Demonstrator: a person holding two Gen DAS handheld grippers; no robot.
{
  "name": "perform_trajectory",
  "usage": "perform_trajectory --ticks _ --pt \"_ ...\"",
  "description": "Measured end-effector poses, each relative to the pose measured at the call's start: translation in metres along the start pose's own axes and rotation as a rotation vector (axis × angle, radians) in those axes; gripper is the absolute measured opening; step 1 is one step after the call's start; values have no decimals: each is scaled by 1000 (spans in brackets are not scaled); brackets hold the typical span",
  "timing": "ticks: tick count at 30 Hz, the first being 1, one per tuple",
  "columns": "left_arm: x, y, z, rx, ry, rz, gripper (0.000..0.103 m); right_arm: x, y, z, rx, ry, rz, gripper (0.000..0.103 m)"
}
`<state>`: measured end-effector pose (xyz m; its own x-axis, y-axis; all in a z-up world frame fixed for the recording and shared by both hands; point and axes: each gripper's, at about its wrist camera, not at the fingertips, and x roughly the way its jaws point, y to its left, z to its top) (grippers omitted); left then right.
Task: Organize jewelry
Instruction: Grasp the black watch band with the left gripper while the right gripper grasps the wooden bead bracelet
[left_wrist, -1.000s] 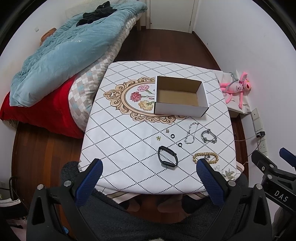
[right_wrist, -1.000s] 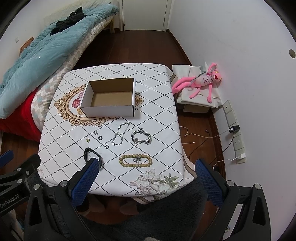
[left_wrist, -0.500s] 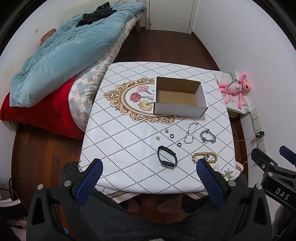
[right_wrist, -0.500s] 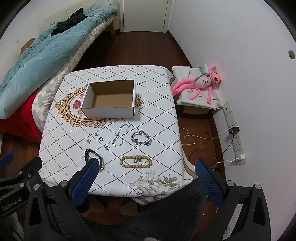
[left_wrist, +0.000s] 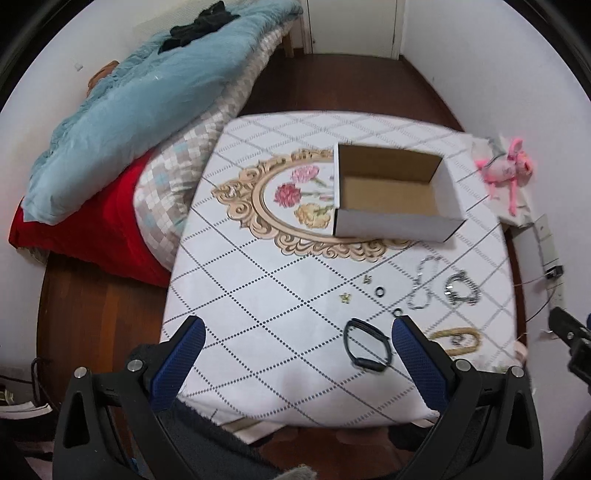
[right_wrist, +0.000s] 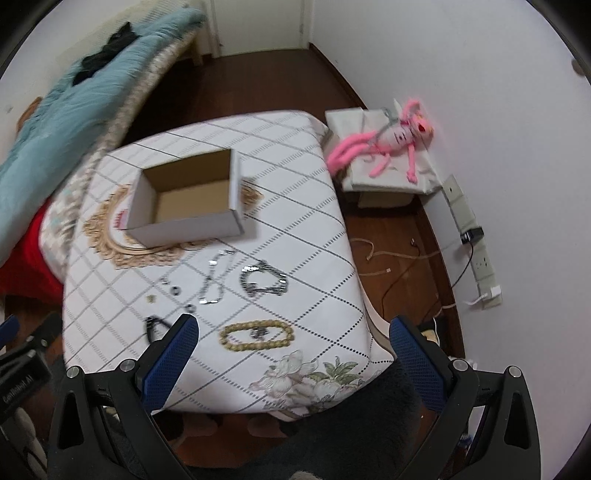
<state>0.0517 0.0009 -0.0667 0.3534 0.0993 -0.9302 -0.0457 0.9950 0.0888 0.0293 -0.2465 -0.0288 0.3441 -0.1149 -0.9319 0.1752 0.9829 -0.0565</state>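
Both my grippers are dropping closer to the surface than half a second ago, and the right view swings left, so the picking is about to begin; nothing is in the box yet. Left gripper spread wide and empty; right gripper the same. The bead bracelet lies near the front edge, a flat oval with its long axis along that edge. The black band sits beside it, long axis angled toward the front right corner.
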Motion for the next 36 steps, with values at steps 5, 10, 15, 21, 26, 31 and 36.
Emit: perform_trajectory --ticks 5,10,15,21,26,31,36 --pt "49 -10 -8 35 83 -22 103 61 -15 -6 31 89 -12 94" --pt "90 -20 -21 39 182 -86 85 117 -21 -23 32 184 -10 78" --pt "113 -28 -28 39 233 -110 81 155 -20 -37 45 249 16 67" --pt "125 -33 -36 43 253 -114 77 172 -22 -45 56 254 48 52" --pt "129 -36 -41 39 253 -118 52 175 -18 -47 37 244 59 43" --pt "124 -35 -45 59 206 -114 22 173 -9 -48 0 223 42 34" --pt "117 -36 -40 79 189 -116 7 169 -3 -50 -7 199 44 16"
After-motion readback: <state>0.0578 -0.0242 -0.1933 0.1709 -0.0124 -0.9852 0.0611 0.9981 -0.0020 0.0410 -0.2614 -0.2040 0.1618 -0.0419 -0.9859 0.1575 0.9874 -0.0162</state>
